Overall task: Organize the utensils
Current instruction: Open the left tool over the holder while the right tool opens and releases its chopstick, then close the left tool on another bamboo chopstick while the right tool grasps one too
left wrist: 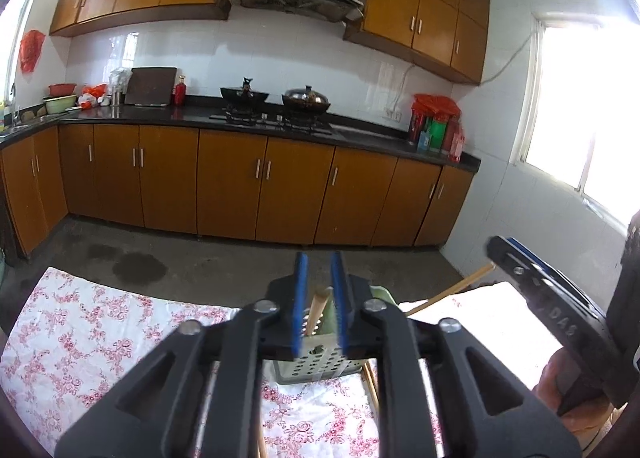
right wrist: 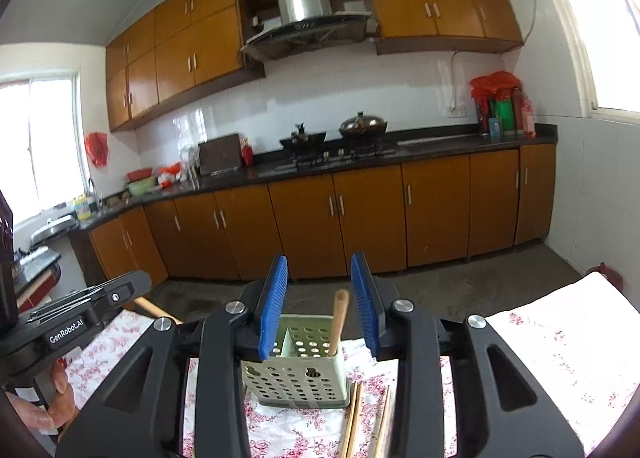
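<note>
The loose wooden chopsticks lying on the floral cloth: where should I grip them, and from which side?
Probably grip the wooden chopsticks mid-shaft from above, jaws across their length. They lie flat on the floral cloth beside the perforated pale green holder, so approaching from the side away from it avoids bumping it.

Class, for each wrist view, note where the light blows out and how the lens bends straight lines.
Left wrist view: the window at the right is blown out to white, and the cabinets bow with the fisheye. Right wrist view: glare burns out the top right corner, a second window on the left is washed out, and the countertop tilts and curves.
</note>
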A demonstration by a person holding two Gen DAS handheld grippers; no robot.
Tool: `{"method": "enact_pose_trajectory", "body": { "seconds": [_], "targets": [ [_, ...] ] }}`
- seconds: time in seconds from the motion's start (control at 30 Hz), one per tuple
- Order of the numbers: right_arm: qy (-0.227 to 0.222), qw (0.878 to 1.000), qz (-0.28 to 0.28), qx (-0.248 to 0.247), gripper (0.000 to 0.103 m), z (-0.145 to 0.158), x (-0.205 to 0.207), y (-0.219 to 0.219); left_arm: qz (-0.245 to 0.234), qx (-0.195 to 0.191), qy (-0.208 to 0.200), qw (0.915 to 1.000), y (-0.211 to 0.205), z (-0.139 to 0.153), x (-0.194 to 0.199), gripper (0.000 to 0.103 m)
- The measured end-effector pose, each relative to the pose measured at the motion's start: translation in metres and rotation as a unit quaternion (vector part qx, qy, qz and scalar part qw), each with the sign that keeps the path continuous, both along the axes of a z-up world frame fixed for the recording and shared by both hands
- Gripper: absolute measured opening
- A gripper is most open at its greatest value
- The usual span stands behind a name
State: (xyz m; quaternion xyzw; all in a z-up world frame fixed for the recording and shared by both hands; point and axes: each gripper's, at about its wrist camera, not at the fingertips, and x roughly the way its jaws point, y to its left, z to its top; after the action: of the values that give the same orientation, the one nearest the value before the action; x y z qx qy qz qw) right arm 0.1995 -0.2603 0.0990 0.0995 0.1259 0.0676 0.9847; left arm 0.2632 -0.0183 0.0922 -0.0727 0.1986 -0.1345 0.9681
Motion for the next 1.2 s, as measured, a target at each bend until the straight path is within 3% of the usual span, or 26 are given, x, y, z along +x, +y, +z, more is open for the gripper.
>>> {"method": "enact_pose_trajectory", "body": {
  "seconds": [0.13,0.23,0.3,0.43,0.5,0.57,0.77,0.87,1.0,1.2],
  "targets": [
    [0.007,1.000,-0.020,0.001,0.037,0.001,-0.018,-0.018,0.020,0.001,-0.009,0.9998,0.018,0.009,-0.020,0.030],
    [0.056,0.998,-0.041,-0.008,0.041,-0.020,-0.027,-0.033,0.049,0.022,0.011,0.9985,0.038,-0.002,-0.035,0.038],
    [0.098,0.994,-0.050,-0.018,0.041,-0.043,-0.028,-0.038,0.072,0.040,0.042,0.9957,0.055,-0.025,-0.040,0.039],
    [0.216,0.975,-0.037,-0.027,0.039,-0.120,-0.023,-0.038,0.088,0.055,0.126,0.9865,0.081,-0.087,-0.041,0.040],
    [0.264,0.964,-0.023,-0.032,0.029,-0.155,-0.023,-0.030,0.085,0.052,0.170,0.9805,0.087,-0.121,-0.042,0.039],
    [0.286,0.957,-0.014,-0.032,0.028,-0.175,-0.024,-0.022,0.077,0.049,0.202,0.9752,0.088,-0.151,-0.047,0.039],
    [0.315,0.948,-0.003,-0.045,0.028,-0.200,-0.022,-0.002,0.046,0.043,0.226,0.9721,0.075,-0.185,-0.065,0.038],
    [0.313,0.947,-0.021,-0.069,0.008,-0.212,-0.023,-0.007,0.020,0.037,0.227,0.9729,0.062,-0.188,-0.070,0.030],
    [0.318,0.947,-0.041,-0.036,0.008,-0.212,-0.019,-0.024,-0.004,0.060,0.237,0.9697,0.045,-0.197,-0.072,0.014],
    [0.311,0.949,-0.038,-0.048,0.008,-0.216,-0.027,-0.025,-0.003,0.085,0.249,0.9646,0.034,-0.208,-0.070,0.011]
  ]
}}
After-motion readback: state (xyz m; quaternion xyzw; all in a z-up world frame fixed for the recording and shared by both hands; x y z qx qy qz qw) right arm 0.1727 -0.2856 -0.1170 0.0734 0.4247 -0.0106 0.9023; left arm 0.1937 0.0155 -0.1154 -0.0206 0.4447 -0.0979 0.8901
